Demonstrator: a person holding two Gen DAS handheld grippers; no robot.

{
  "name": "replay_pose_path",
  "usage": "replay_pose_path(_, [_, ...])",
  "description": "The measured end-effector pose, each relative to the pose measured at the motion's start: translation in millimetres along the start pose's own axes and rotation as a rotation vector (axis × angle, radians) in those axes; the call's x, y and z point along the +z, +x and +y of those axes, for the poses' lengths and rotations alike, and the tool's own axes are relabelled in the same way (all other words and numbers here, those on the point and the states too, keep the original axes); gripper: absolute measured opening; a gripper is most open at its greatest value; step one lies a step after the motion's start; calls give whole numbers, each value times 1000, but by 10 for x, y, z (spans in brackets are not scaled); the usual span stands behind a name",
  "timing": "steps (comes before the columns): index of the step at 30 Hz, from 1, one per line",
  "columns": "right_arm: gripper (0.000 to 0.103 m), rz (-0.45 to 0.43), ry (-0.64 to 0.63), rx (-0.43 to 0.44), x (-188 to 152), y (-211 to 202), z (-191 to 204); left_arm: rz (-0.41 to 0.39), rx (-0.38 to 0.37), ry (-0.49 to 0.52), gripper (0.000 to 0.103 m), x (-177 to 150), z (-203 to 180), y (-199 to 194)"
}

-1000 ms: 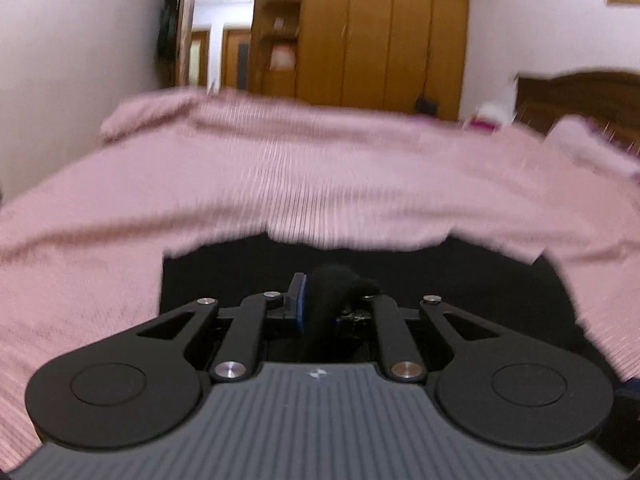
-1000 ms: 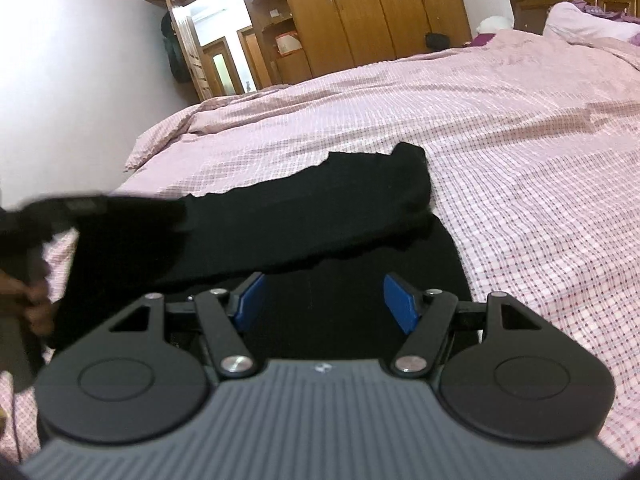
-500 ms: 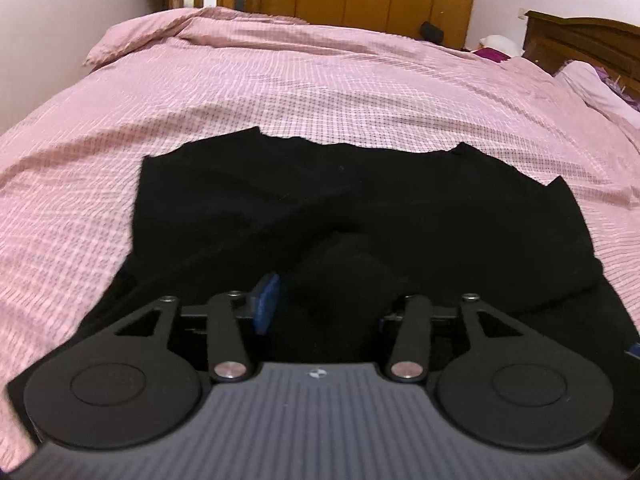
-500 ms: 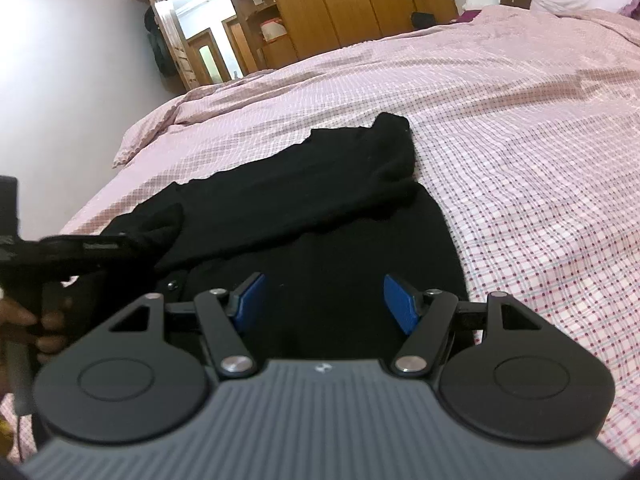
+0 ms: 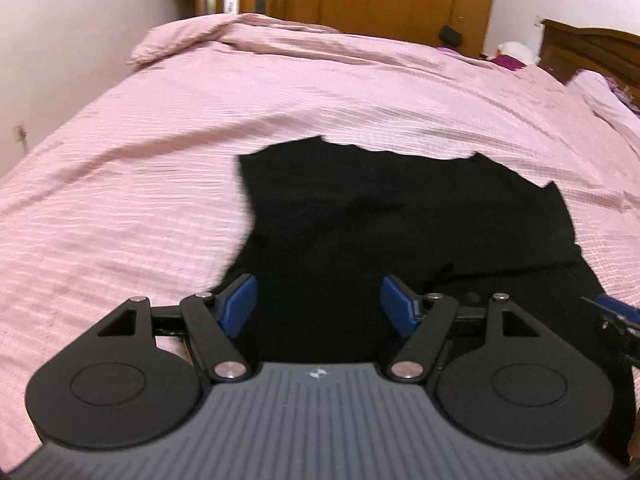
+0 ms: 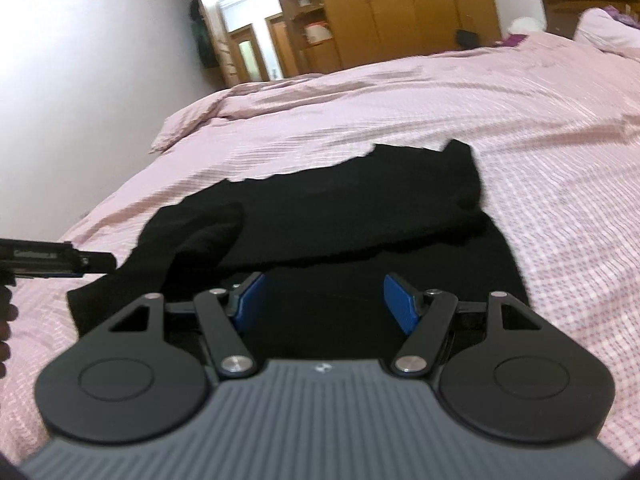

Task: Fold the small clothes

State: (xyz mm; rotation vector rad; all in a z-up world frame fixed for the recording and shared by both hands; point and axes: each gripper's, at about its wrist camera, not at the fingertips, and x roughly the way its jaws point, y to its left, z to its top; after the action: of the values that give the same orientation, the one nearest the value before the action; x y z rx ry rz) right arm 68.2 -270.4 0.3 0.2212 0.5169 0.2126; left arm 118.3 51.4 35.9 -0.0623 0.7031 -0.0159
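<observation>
A black garment point(image 5: 400, 220) lies on the pink checked bed, partly folded over itself; it also shows in the right wrist view point(image 6: 360, 216). My left gripper point(image 5: 318, 308) is open and empty, hovering over the garment's near left part. My right gripper point(image 6: 326, 300) is open and empty over the garment's near edge. In the right wrist view the left gripper point(image 6: 72, 264) shows at the left edge beside a raised fold of the black cloth point(image 6: 200, 236). The right gripper's tip point(image 5: 612, 312) shows at the right edge of the left wrist view.
The pink bedspread point(image 5: 160, 160) covers the whole bed. Wooden wardrobes point(image 6: 400, 12) and an open doorway point(image 6: 248, 40) stand at the far end. A dark wooden headboard point(image 5: 592, 52) and pillow point(image 5: 600, 92) are at the far right. A white wall point(image 5: 80, 40) is on the left.
My left gripper has opened and let go of the black cloth it held, then drawn back to the left. The right gripper stays open and has tilted a little.
</observation>
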Motion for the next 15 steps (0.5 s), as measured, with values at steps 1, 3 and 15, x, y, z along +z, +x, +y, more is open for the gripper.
replay_pose_path(1, [68, 1, -11, 9, 9, 5, 56, -1, 14, -6, 75, -17, 76, -50])
replay_pose_path(3, [68, 5, -33, 33, 25, 29, 175, 2, 49, -15, 75, -58, 233, -126])
replay_pose_path(15, [68, 73, -177, 192, 33, 216, 1055, 78, 206, -144, 76, -454, 972, -108])
